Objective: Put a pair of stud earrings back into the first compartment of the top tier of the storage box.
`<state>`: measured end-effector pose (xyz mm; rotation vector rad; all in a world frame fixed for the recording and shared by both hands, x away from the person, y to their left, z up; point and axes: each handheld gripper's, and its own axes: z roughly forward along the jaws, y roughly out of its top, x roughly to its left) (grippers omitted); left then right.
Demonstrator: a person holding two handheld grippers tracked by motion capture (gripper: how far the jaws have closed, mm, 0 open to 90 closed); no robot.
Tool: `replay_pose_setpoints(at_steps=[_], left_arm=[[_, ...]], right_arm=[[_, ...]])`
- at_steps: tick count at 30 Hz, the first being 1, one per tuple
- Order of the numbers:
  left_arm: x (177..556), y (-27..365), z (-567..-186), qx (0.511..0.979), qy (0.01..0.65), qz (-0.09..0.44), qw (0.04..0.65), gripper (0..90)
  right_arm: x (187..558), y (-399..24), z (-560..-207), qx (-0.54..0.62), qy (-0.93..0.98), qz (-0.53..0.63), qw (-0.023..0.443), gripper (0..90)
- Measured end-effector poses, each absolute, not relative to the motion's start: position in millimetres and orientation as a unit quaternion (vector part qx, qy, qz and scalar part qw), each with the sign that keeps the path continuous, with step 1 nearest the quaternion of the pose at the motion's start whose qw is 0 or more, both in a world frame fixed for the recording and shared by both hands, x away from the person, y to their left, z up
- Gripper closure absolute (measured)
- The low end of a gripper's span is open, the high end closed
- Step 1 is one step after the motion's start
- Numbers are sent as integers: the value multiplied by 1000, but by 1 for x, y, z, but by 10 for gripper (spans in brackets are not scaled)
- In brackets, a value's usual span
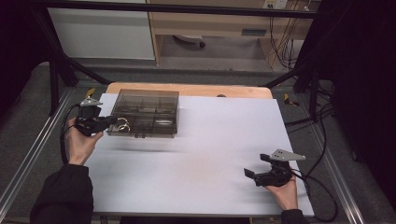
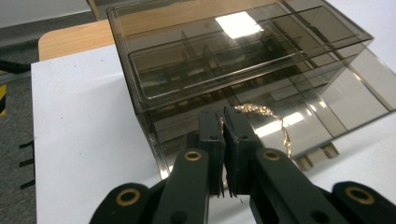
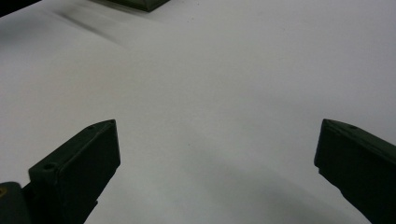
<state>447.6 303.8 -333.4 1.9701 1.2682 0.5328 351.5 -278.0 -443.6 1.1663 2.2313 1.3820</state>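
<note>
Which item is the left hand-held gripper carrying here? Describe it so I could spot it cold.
Start at the smoky transparent compartment box at the far left of the white table. At its near left corner the left hand-held gripper is shut on a thin gold chain. It is the one glittering, looping thing against dark plastic.

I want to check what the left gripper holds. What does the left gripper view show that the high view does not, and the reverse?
Left gripper view: the left gripper, jaws shut on a gold chain beside the smoky clear box.
High view: the right gripper, jaws apart, held over the white table.
Both: box, chain, left gripper, table.
</note>
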Motion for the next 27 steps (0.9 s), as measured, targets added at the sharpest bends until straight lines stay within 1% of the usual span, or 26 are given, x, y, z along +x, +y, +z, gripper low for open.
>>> replay_pose_setpoints(at_steps=[7, 27], left_arm=[[458, 303, -344, 763, 501, 211, 349, 858], [464, 301, -366, 767, 510, 207, 331, 854]], right_arm=[[352, -279, -444, 403, 769, 477, 134, 7], [351, -279, -444, 402, 770, 477, 136, 7]])
